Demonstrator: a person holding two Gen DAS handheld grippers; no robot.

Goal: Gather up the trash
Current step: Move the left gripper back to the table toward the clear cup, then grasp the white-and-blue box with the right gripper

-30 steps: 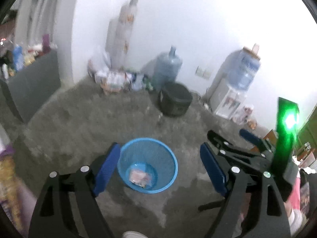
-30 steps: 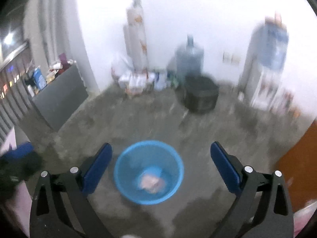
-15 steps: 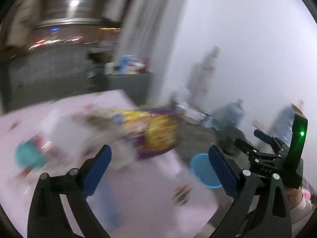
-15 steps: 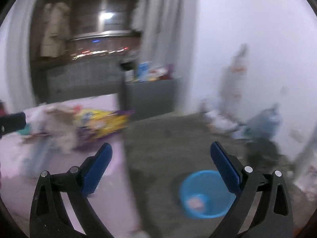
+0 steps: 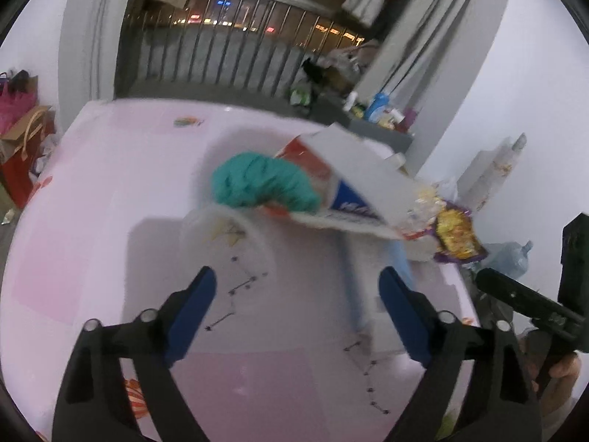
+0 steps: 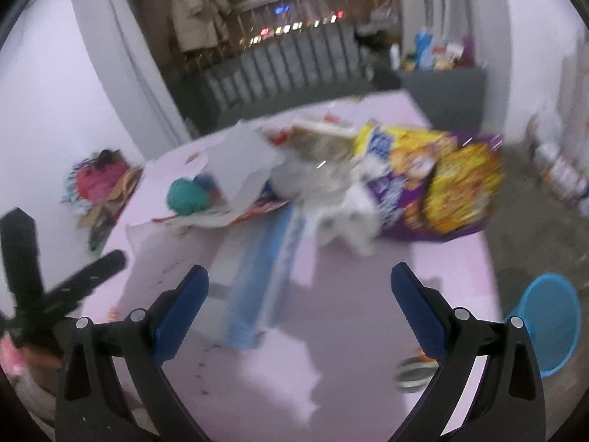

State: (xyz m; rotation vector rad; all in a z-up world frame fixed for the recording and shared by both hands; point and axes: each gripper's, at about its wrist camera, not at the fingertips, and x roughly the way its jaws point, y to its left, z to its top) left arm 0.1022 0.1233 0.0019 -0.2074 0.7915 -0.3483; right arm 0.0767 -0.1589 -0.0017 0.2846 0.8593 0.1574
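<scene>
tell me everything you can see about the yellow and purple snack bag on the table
The snack bag is a large, glossy, crinkled packet, yellow with purple edges and a blue logo, its print blurred. It lies on its side at the far right end of the pink table, against crumpled white wrapping. Neither gripper touches it.

On the surface (image 6: pixel 368 331): one teal ball (image 6: pixel 186 196), one torn cardboard box (image 5: pixel 362 188), one yellow-purple snack bag (image 6: pixel 441 191), one blue-white carton (image 6: pixel 265 269). One blue bin (image 6: pixel 552 328) on the floor.

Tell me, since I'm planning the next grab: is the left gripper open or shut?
Open. The left gripper has its blue pads spread wide with nothing between them, above the pink table.
</scene>
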